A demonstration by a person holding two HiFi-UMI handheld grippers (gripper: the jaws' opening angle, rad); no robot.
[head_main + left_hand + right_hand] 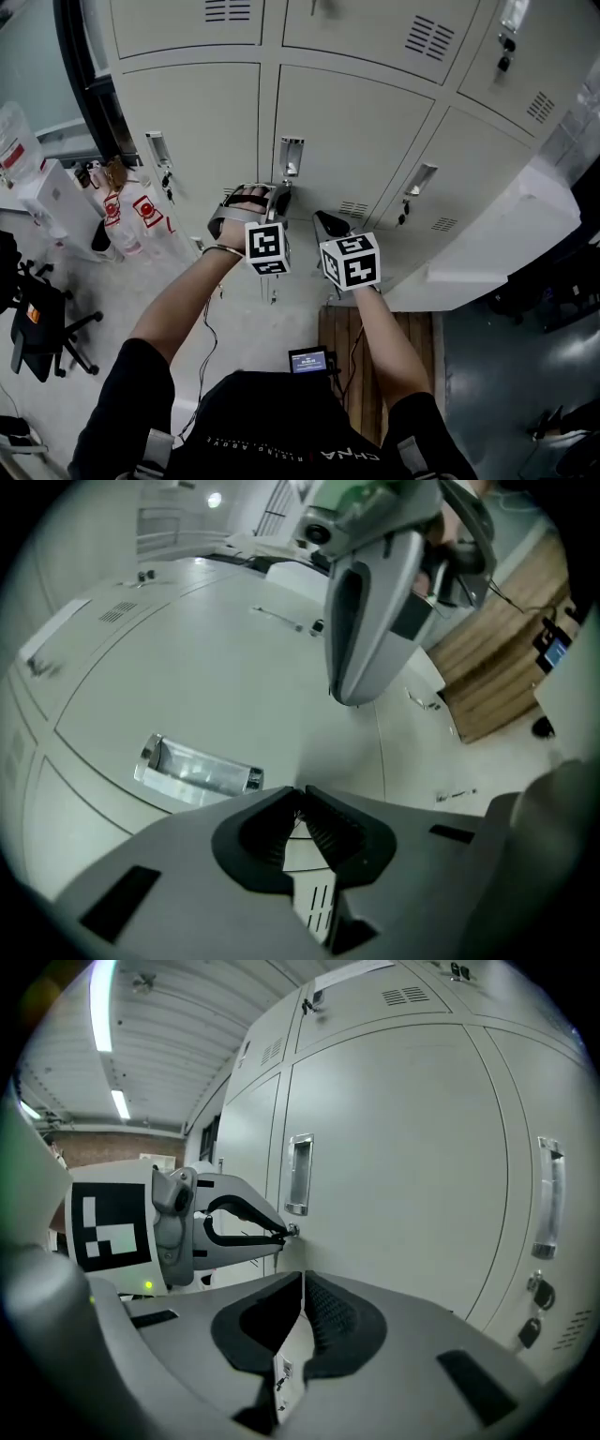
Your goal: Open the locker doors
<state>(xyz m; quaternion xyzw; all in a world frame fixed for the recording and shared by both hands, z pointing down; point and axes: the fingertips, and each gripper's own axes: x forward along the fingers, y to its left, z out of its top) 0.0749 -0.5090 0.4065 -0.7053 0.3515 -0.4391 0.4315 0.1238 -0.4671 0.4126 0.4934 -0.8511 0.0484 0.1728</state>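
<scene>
Against the closed middle locker door (356, 131), the left gripper (283, 194) has its jaws clenched on the small key (292, 1230) just below the door's handle (291, 157). Just beside it, the right gripper (322, 223) points at the same door, its jaws pressed together with nothing between them.

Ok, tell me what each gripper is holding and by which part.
The left gripper pinches the key under the handle of the middle locker door, by its head, it seems. The right gripper is shut on nothing.
</scene>
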